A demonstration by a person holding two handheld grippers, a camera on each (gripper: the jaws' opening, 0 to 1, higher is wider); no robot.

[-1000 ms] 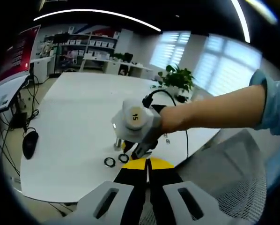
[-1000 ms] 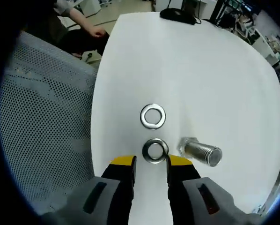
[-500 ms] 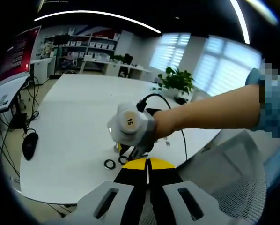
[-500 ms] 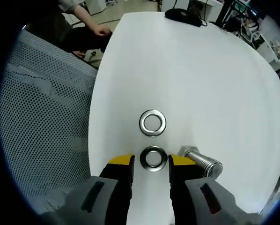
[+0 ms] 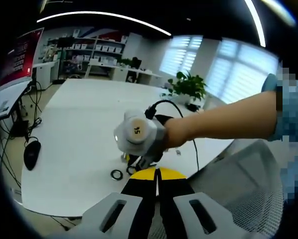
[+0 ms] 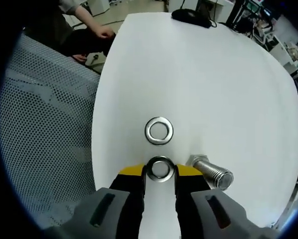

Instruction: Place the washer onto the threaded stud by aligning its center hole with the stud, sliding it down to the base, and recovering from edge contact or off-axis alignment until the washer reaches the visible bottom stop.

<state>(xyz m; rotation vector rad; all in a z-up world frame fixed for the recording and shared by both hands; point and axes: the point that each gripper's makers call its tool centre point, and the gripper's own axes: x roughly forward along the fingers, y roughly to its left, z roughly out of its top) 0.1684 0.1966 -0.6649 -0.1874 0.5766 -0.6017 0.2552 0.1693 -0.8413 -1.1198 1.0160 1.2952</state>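
Washer btwn right tongs, beside stud.

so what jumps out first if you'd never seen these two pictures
In the right gripper view, the right gripper has its yellow-tipped jaws on either side of a steel washer on the white table, with a second washer just beyond and the threaded stud beside them. In the left gripper view, a bare forearm reaches in from the right over that table.
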